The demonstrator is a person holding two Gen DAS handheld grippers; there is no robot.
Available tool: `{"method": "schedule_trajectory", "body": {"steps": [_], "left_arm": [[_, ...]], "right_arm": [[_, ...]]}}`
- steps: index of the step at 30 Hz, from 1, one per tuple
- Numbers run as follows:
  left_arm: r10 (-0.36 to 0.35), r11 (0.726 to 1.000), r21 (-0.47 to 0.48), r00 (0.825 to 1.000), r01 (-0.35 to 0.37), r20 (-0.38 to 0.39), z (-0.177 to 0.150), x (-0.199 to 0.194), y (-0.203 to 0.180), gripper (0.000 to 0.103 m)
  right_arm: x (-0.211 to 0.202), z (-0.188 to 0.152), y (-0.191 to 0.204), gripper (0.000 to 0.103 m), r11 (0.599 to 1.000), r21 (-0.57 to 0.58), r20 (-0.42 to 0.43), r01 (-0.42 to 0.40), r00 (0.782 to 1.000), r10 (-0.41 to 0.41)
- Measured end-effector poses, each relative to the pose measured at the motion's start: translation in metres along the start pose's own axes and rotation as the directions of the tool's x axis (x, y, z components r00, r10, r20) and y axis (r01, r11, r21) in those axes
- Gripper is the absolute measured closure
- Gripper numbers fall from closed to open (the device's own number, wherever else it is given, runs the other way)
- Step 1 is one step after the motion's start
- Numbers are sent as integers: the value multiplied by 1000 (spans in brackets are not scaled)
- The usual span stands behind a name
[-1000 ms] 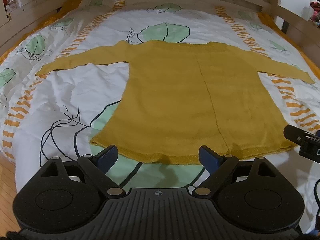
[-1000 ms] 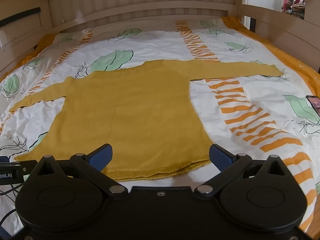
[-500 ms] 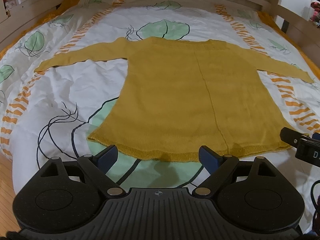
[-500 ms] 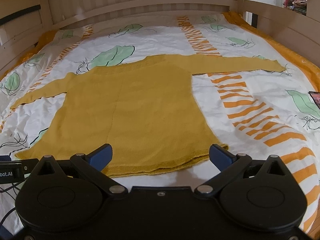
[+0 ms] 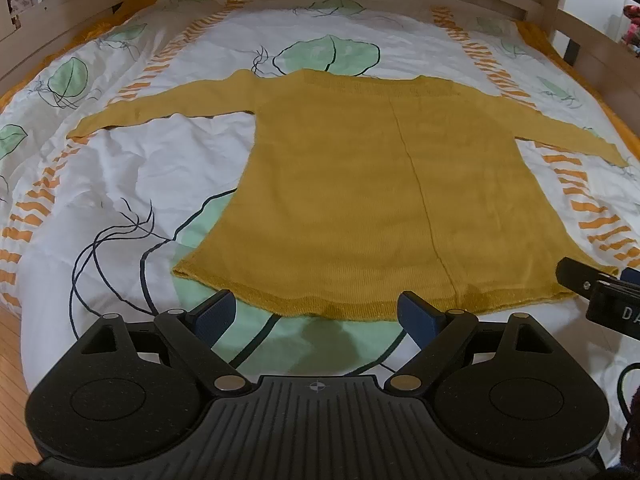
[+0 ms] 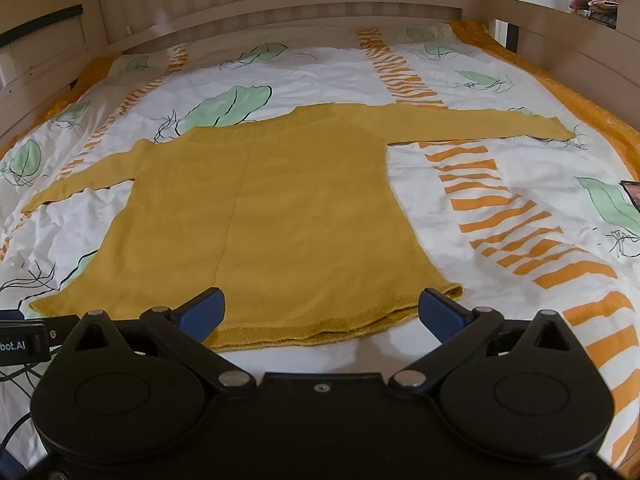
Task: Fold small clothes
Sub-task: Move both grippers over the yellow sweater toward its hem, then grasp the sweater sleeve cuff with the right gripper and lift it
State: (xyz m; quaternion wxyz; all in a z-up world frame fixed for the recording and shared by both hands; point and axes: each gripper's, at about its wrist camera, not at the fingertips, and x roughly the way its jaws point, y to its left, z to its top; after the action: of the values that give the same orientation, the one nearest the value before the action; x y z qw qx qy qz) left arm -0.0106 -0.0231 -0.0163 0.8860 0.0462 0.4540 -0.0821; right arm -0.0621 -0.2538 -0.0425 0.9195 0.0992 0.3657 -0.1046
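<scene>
A mustard-yellow knit sweater (image 5: 360, 184) lies flat on the bed, both sleeves spread out, hem toward me; it also shows in the right wrist view (image 6: 272, 216). My left gripper (image 5: 318, 312) is open and empty, just short of the hem's left-middle part. My right gripper (image 6: 320, 308) is open and empty over the hem near its right corner. The right gripper's body shows at the right edge of the left wrist view (image 5: 600, 296).
The bed carries a white quilt (image 5: 120, 168) with green leaves and orange stripes. Wooden bed rails (image 6: 280, 4) run along the back and sides. A dark flat object (image 6: 632, 194) lies at the quilt's right edge. Wooden floor (image 5: 10, 344) shows at left.
Both grippers have moved a little forward and lower toward the sweater's hem. Both stay open. The sweater has not moved.
</scene>
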Motion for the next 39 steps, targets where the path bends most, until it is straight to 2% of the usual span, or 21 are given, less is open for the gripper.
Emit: {"method": "schedule_trajectory", "body": {"steps": [23,39], "left_arm": [[-15,1000,-12,1000,14,-25,2,7,2,15],[-31,999,-31,998,30,-52,16,21,5,15]], "right_arm": [[9,0,6,0,1000,-11,-31,-15,999,15],[25,15,10,0,998,-45,-58,-35,998,33]]}}
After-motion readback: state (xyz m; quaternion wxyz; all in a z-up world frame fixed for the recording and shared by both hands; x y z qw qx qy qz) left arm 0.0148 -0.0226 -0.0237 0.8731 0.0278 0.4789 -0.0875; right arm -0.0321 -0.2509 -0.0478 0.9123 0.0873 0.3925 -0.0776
